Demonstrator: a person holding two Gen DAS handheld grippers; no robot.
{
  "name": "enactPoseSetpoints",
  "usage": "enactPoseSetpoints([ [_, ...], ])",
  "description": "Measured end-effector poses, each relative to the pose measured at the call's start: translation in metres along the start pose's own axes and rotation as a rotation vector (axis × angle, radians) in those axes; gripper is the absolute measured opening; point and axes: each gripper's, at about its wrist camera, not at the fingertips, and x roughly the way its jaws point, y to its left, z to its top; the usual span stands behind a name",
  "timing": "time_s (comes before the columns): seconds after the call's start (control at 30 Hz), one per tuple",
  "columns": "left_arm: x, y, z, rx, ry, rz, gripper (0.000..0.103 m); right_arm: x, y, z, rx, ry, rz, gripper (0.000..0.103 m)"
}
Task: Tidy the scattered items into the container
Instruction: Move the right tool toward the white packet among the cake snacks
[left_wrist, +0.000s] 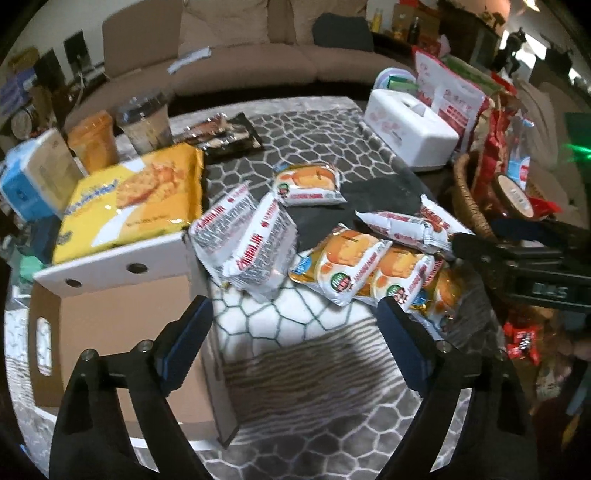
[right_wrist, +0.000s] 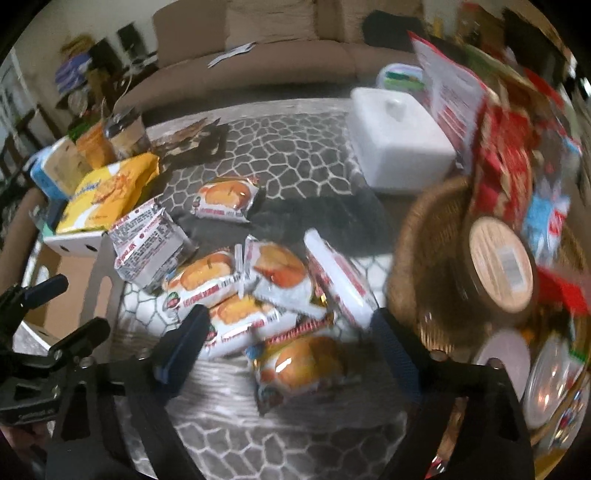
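Left gripper (left_wrist: 295, 325): fingers spread wide apart, holding nothing, above the patterned cloth (left_wrist: 295, 398).
Right gripper (right_wrist: 288, 336): fingers spread apart, empty, straddling the nearest snack packet (right_wrist: 303, 365).
Snack packets (left_wrist: 340, 266): a loose pile on the cloth at 12 o'clock from the left gripper; one lone packet (left_wrist: 308, 182) farther back.
Cardboard box (left_wrist: 110, 332): at 9 o'clock in the left view, open, just beside the pile.
Yellow bag (left_wrist: 129, 203): resting on the box's far flap.
Wicker basket (right_wrist: 424, 243): at 2 o'clock in the right view, crammed with goods.
Tissue box (left_wrist: 410, 129): white, behind the pile.

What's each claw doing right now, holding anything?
Left claw: open, empty, above the grey honeycomb-patterned cloth.
Right claw: open, empty, straddling an orange-and-white snack packet.
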Motion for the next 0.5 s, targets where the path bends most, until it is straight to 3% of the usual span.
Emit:
enactPoseSetpoints([
  [0.13, 0.002, 0.003, 0.004, -0.018, 0.008, -0.017, 0.089, 0.022, 0.019, 0.006, -0.129, 0.024, -0.045, 0.071],
  [0.33, 0.003, 0.015, 0.009, -0.050, 0.014, -0.029, 0.090, 0.050, 0.032, 0.006, -0.202, 0.061, -0.098, 0.068],
  [0.37, 0.003, 0.016, 0.009, -0.048, 0.012, -0.025, 0.090, 0.053, 0.032, 0.006, -0.203, 0.065, -0.105, 0.063],
  [0.4, 0.003, 0.017, 0.008, -0.047, 0.010, -0.024, 0.090, 0.057, 0.030, 0.006, -0.200, 0.073, -0.119, 0.050],
  [0.5, 0.005, 0.016, 0.005, -0.038, 0.010, -0.036, 0.090, 0.059, 0.024, 0.007, -0.165, 0.074, -0.109, 0.042],
])
